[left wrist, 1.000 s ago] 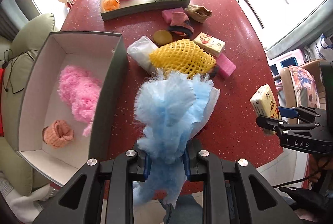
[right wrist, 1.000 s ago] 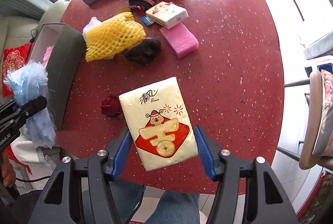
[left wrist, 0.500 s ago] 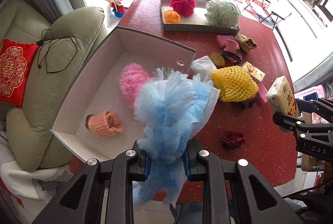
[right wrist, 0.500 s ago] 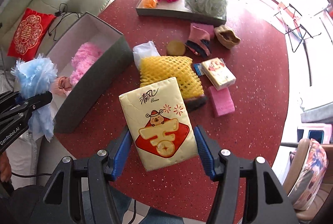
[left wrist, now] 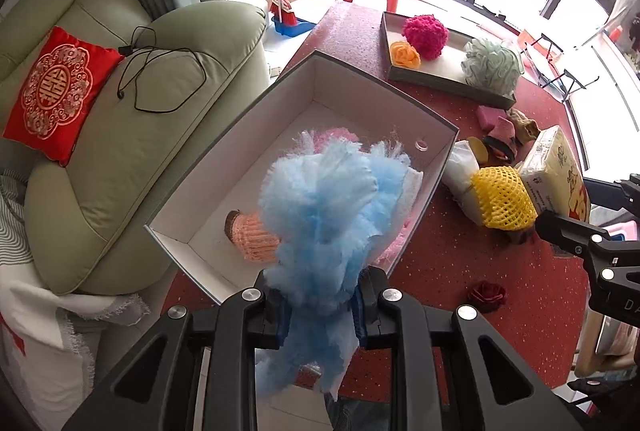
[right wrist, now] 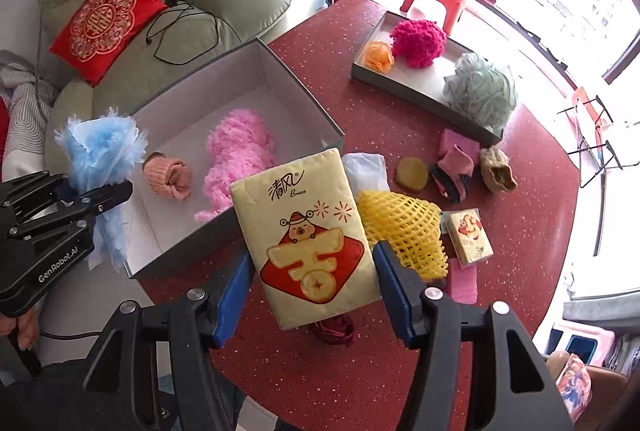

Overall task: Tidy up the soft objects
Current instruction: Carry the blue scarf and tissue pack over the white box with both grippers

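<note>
My left gripper (left wrist: 320, 305) is shut on a fluffy blue puff (left wrist: 332, 207) and hangs over the near end of the open grey box (left wrist: 320, 103). The same blue puff (right wrist: 100, 147) shows at the left of the right wrist view, above the box (right wrist: 304, 103). Inside the box lie a pink fluffy piece (right wrist: 240, 155) and a rolled peach knit (right wrist: 170, 177). My right gripper (right wrist: 310, 271) is shut on a yellow tissue pack (right wrist: 304, 231), held above the red table (right wrist: 520, 251) beside the box.
A shallow tray (right wrist: 424, 87) at the back holds a magenta pom, an orange flower and a green mesh sponge. A yellow foam net (right wrist: 404, 227), small tissue pack (right wrist: 470, 237), socks, pink sponges and a dark red rose (left wrist: 486, 295) lie loose. A green sofa (left wrist: 120, 135) borders the table.
Both grippers have swung left toward the box while rolling. The blue puff went from above the table to above the box, and the tissue pack rose beside the box.
</note>
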